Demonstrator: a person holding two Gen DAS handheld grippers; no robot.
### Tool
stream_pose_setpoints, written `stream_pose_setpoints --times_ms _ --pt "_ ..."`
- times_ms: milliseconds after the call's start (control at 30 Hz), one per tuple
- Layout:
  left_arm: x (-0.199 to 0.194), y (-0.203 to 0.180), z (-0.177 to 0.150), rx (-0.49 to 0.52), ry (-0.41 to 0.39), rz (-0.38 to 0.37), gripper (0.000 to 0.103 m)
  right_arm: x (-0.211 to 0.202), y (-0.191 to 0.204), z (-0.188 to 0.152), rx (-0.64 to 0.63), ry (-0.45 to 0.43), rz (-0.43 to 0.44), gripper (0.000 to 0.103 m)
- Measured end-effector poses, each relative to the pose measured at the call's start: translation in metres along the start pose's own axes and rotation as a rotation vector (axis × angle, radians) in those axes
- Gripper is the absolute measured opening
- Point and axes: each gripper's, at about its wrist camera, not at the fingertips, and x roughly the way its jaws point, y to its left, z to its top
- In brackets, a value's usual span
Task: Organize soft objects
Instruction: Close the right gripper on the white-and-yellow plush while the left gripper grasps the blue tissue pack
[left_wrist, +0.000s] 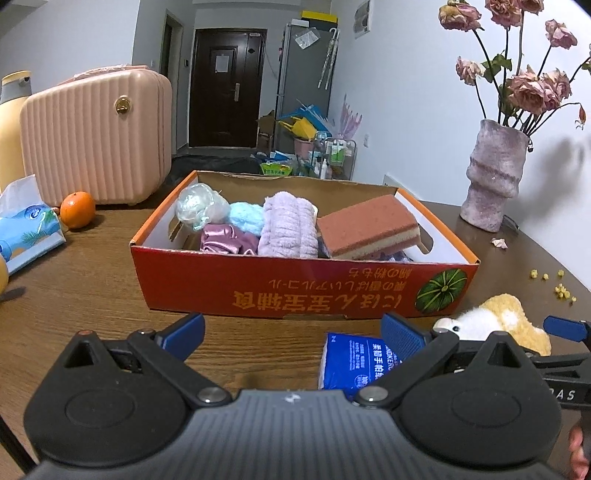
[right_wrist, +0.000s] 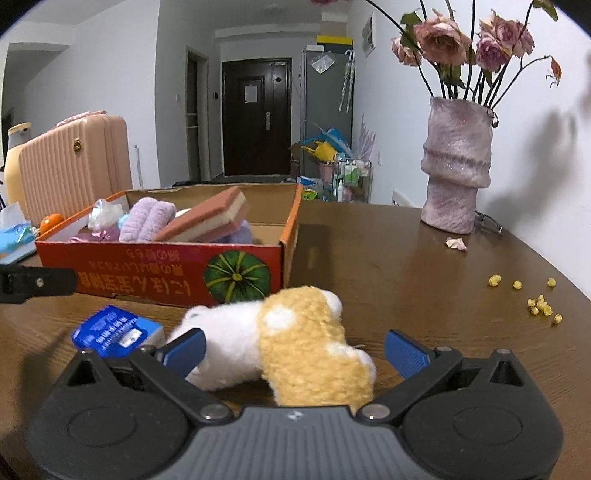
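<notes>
An orange cardboard box (left_wrist: 258, 291) (right_wrist: 147, 269) on the brown table holds a sponge (left_wrist: 365, 225) (right_wrist: 207, 218), a lilac towel (left_wrist: 288, 225) (right_wrist: 146, 218), a blue puff (left_wrist: 245, 216), purple satin cloth (left_wrist: 225, 240) and a clear bag (left_wrist: 195, 206). In front of it lie a blue tissue pack (left_wrist: 351, 362) (right_wrist: 110, 328) and a white-and-yellow plush toy (left_wrist: 495, 321) (right_wrist: 288, 347). My left gripper (left_wrist: 295, 332) is open before the box, its right finger over the pack. My right gripper (right_wrist: 295, 349) is open around the plush, fingers apart from it.
A pink vase of dried roses (left_wrist: 495, 173) (right_wrist: 456, 166) stands at the back right, with yellow crumbs (left_wrist: 557, 286) (right_wrist: 539, 306) nearby. At the left are a pink suitcase (left_wrist: 96, 133) (right_wrist: 70, 166), an orange (left_wrist: 77, 209) and a tissue box (left_wrist: 26, 229).
</notes>
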Motion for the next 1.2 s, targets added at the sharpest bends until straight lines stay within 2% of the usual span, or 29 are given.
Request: stream_pose_setpoints --times_ms 233,300,400,467,500,567,700,933,1200 --pt "0.003 -0.001 -0.003 0.009 0.017 -0.01 0.103 0.019 -0.012 -0.003 -0.017 0.082 0.024 0.101" --pt "0.003 -0.002 -0.003 0.013 0.017 -0.008 0.103 0.024 -0.011 -0.004 -0.024 0.105 0.026 0.094" --pt "0.003 -0.002 -0.004 0.013 0.019 -0.007 0.103 0.026 -0.008 -0.006 -0.038 0.116 0.043 0.08" --pt "0.004 -0.002 -0.004 0.013 0.02 -0.009 0.103 0.027 -0.007 -0.007 -0.041 0.124 0.048 0.065" --pt "0.004 -0.002 -0.004 0.014 0.021 -0.01 0.103 0.028 -0.008 -0.007 -0.038 0.125 0.05 0.064" --pt "0.004 -0.003 -0.004 0.018 0.023 -0.01 0.103 0.027 -0.008 -0.007 -0.032 0.12 0.048 0.053" --pt "0.004 -0.004 -0.005 0.02 0.022 -0.009 0.103 0.023 -0.009 -0.007 -0.028 0.102 0.04 0.05" --pt "0.003 -0.006 -0.005 0.018 0.02 -0.018 0.103 0.009 -0.018 -0.003 0.01 0.016 0.011 0.049" --pt "0.009 -0.021 -0.006 0.016 0.053 -0.049 0.103 -0.005 -0.032 0.002 0.046 -0.055 -0.018 0.048"
